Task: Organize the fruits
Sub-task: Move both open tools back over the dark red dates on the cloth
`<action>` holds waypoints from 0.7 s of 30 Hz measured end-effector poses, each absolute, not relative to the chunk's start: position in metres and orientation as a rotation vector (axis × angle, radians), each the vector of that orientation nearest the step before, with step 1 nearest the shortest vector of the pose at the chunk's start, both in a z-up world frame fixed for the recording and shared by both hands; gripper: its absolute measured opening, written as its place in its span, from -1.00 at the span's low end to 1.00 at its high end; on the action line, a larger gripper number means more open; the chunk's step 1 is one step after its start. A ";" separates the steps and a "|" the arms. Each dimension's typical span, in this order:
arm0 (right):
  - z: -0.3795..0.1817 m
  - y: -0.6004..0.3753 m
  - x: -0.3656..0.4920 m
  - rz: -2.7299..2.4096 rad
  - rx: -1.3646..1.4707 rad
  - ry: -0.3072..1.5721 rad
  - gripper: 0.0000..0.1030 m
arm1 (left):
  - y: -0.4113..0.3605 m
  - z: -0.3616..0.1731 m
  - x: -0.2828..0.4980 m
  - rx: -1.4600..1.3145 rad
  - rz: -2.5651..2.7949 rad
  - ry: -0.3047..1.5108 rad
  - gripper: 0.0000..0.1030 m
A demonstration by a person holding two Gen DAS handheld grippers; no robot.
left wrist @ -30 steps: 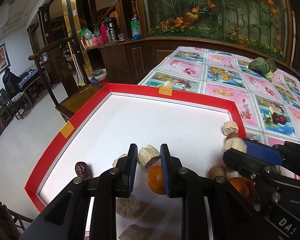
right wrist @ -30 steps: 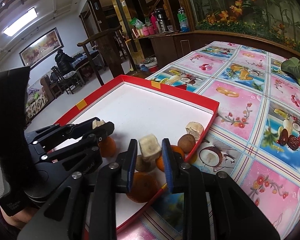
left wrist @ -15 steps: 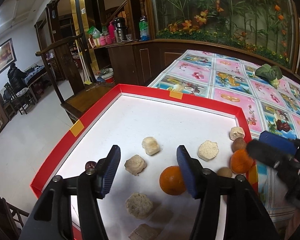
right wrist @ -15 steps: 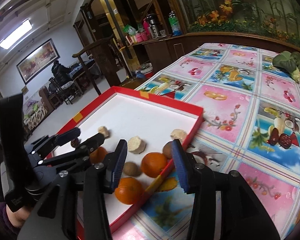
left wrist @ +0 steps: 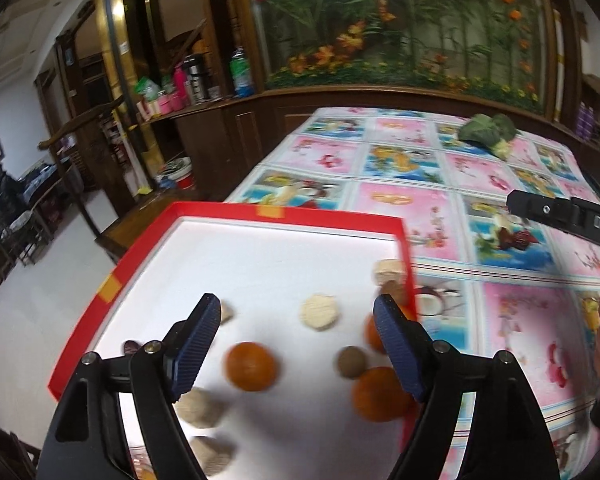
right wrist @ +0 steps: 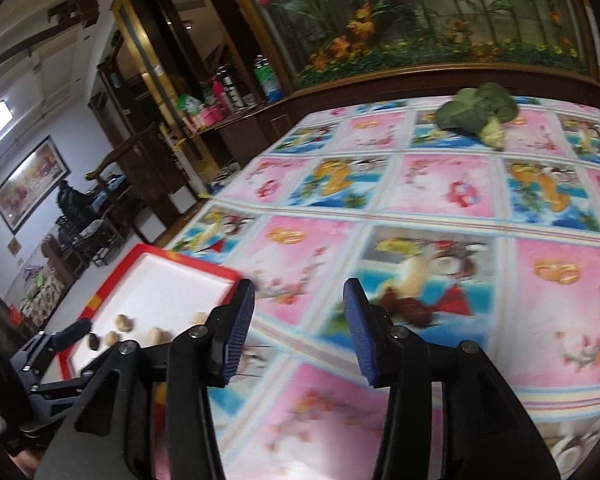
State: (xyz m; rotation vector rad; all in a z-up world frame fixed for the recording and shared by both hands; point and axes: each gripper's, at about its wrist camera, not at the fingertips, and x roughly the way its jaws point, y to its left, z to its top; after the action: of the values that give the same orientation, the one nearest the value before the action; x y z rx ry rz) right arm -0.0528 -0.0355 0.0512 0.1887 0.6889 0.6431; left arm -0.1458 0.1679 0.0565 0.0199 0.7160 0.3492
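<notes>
Oranges [left wrist: 251, 366] show only beneath the spread, empty left hand-held gripper [left wrist: 296, 342]; right hand-held gripper [right wrist: 298, 332] gapes over tablecloth [right wrist: 440, 184].

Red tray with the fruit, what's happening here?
A person holds a tool in each hand, sorting fruit in the red tray. Both are open and empty. The left tool hovers over the tray, above an orange, a second orange, a small brown fruit and pale chunks. The right tool is over the patterned tablecloth, off the tray. A green vegetable lies at the far end.
</notes>
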 end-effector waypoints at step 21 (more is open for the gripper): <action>0.027 -0.046 -0.042 0.605 -0.114 0.747 -0.07 | 0.116 0.048 -0.132 0.092 0.228 0.753 0.55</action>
State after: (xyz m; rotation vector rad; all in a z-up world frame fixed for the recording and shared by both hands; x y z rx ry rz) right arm -0.0418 -0.0464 0.0266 -0.1141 0.7469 0.6048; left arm -0.1319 0.1162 0.0483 0.0916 0.7529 0.2280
